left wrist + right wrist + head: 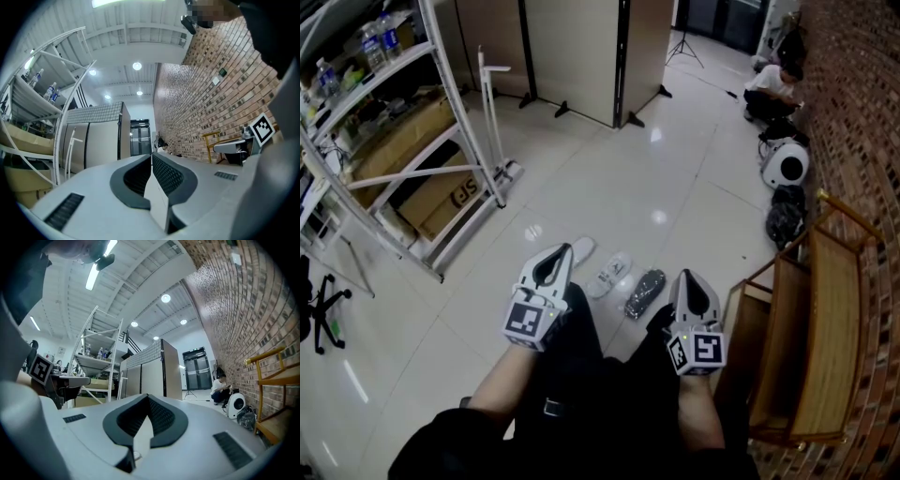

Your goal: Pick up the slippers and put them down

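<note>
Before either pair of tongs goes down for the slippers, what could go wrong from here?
1. The left tongs and right tongs are both shut. Lowered like that, they would likely shove a slipper across the glossy pale floor rather than grip it.
2. The middle white slipper and the dark glittery slipper lie close side by side, so reaching for one may knock the other.
3. The wooden slatted bench stands near on the right and could catch that arm.

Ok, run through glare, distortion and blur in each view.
Head view: sharp, with white glare spots on the glossy floor. Left gripper view: fisheye bends the shelf into an arc, and the corners go black. Right gripper view: the same bowing shows on the brick wall.
</note>
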A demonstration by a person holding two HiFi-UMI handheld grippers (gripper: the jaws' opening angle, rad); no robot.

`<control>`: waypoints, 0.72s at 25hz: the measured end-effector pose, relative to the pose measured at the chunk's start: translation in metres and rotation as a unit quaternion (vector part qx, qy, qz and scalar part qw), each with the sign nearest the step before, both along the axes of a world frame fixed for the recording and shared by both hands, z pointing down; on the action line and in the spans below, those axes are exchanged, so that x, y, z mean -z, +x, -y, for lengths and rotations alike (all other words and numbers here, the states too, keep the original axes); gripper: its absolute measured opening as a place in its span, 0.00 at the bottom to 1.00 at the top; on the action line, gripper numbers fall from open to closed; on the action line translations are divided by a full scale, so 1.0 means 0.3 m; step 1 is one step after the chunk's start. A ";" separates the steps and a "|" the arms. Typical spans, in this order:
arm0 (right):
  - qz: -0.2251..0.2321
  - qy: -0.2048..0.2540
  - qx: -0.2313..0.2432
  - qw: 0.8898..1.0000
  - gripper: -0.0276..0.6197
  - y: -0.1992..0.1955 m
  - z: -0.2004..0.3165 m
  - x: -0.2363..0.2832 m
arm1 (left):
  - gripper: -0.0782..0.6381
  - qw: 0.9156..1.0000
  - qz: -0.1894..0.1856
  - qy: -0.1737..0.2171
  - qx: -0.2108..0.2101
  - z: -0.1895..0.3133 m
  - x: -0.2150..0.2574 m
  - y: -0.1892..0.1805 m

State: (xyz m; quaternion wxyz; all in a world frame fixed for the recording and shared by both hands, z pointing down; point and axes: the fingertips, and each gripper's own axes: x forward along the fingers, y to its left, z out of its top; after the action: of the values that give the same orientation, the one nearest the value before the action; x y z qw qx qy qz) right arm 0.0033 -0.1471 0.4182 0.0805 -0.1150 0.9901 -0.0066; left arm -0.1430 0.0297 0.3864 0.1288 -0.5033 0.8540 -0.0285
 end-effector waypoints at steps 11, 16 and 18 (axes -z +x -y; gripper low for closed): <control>-0.002 0.003 -0.002 1.000 0.03 0.003 0.002 -0.005 | 0.13 1.000 -0.010 -0.003 0.007 -0.019 -0.013 -0.019; -0.001 0.003 -0.004 1.000 0.03 0.003 0.014 -0.004 | 0.13 1.000 -0.019 -0.005 0.012 -0.021 -0.025 -0.027; 0.002 0.005 -0.002 1.000 0.03 -0.008 0.019 0.000 | 0.13 1.000 -0.022 -0.004 0.015 -0.021 -0.019 -0.039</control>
State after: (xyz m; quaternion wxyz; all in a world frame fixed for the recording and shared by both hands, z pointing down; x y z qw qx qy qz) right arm 0.0009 -0.1528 0.4183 0.0834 -0.1167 0.9897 -0.0021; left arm -0.1546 0.0361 0.3922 0.1077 -0.4914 0.8639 -0.0233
